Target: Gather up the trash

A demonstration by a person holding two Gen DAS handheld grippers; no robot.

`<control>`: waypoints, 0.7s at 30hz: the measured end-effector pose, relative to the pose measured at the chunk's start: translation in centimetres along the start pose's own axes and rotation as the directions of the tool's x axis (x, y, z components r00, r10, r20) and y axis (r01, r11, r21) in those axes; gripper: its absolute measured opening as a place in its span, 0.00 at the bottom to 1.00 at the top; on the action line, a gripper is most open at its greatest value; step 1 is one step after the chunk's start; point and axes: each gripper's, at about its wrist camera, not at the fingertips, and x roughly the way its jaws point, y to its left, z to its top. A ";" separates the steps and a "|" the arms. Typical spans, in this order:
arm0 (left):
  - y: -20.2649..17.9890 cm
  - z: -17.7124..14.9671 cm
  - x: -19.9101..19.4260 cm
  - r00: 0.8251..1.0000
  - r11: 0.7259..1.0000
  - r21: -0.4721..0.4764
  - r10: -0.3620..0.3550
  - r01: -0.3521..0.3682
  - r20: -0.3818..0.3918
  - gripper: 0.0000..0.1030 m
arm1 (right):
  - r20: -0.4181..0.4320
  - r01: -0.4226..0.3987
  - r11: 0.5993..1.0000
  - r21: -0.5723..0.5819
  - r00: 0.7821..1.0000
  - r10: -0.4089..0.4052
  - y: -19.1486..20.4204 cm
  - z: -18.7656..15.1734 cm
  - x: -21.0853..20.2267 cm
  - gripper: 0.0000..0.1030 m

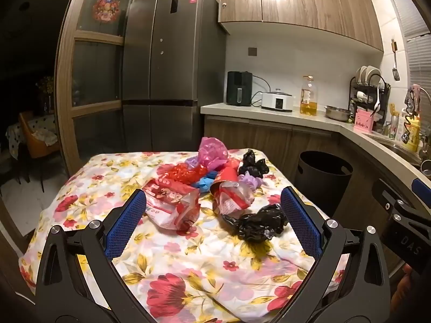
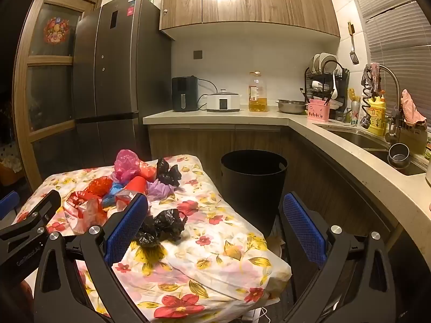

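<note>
Kitchen w/ a floral-cloth table (image 1: 80, 188). Trash pile (image 1: 204, 172) of crumpled bags sits at 12 o'clock on the table; a loose black bag (image 1: 256, 223) lies nearer, at 1 o'clock. Left gripper (image 1: 212, 215) jaws wide, holding nothing. Right gripper (image 2: 215, 218) also wide, empty, above the table's right edge. Black bin (image 2: 253, 183) stands on the floor at 3 o'clock of the table.

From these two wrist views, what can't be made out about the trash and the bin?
- Black bin: its inside is dark in the right wrist view; contents unknown.
- Bin base: the floral tablecloth hides it.
- Clear red-printed wrapper: print too blurred to read, left wrist view.
- Pile's far side: hidden by the pink bag.
</note>
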 end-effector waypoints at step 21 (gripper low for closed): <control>0.0 -0.1 -0.1 1.000 1.000 -0.002 -0.004 0.004 0.008 0.95 | 0.005 -0.001 1.000 0.005 1.000 0.001 -0.1 0.0 -0.1 0.95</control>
